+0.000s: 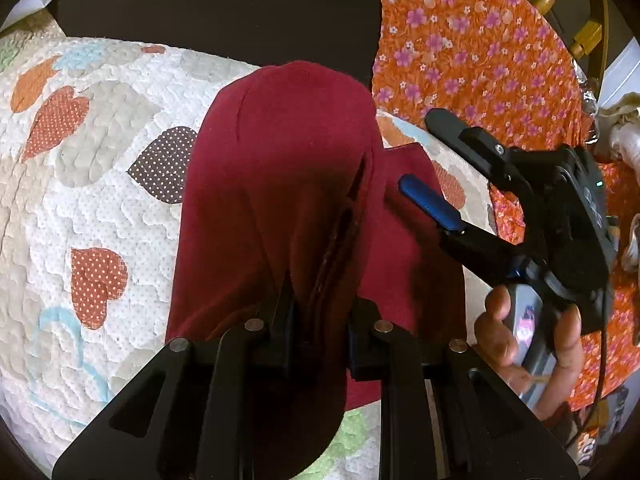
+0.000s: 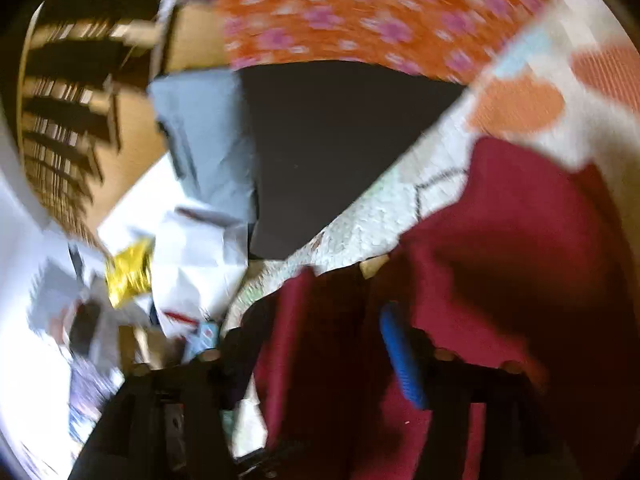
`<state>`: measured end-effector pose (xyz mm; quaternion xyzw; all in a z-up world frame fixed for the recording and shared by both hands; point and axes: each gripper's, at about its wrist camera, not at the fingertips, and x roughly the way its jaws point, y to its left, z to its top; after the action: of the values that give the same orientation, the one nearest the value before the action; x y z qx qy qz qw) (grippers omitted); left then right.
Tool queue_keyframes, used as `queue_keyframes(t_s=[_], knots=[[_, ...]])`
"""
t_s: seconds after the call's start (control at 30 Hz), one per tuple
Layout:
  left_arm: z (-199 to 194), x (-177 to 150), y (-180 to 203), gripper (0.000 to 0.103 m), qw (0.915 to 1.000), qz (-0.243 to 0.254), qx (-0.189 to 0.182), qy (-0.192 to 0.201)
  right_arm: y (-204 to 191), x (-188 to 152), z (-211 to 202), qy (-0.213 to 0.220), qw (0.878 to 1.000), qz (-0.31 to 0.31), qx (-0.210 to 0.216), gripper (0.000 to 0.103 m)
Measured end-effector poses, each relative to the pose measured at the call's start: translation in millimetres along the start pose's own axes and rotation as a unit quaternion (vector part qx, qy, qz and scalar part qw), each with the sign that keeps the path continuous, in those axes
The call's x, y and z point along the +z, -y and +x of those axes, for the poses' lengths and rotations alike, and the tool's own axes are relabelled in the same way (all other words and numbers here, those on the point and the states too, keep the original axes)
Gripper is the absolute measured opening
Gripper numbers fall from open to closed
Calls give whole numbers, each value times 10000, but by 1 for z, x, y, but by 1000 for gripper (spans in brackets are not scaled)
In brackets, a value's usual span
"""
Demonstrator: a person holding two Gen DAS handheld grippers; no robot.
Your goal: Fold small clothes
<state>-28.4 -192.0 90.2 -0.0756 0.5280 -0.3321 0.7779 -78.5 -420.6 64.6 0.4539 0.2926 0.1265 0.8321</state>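
White quilted bedding (image 1: pixel 100 208) with patchwork hearts in orange, brown and grey covers the surface, with an orange floral cloth (image 1: pixel 480 52) lying at two o'clock and a dark panel (image 1: pixel 224 8) at twelve. On the quilt lies a maroon garment (image 1: pixel 280 184), plain and soft-looking, doubled over into a narrow bundle with layered edges showing along a fold line slightly right of its middle. Its long axis runs from six o'clock up to twelve in the left wrist view, rounded end pointing to twelve, and a flatter portion spreads out at three o'clock. The left tongs (image 1: pixel 320 340) are pressed together on the near end of the garment, cloth bunched between the pads. The right tongs (image 1: pixel 416 152), held by a hand (image 1: pixel 532 336) at four o'clock, stand spread, a blue-padded finger (image 1: pixel 430 204) resting just over the garment's right portion without pinching it; the right wrist view is too blurred to add more.
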Motion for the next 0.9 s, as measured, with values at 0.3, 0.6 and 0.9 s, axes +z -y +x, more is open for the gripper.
queue_keyframes(t_s=[0.3,0.6,0.9], knots=[[-4,-6,9,18,9995,224,204,-2,-50,-21,57,-1057,9901,-845,-361,68],[-99,4,15,40,9928,709,-924,292,-89,-7,24,-980,9601,-2385,-1086,13],[-27,-11,32,56,9955,827,-386,-263,-35,32,-13,-633,9310,-2643,-2438,12]])
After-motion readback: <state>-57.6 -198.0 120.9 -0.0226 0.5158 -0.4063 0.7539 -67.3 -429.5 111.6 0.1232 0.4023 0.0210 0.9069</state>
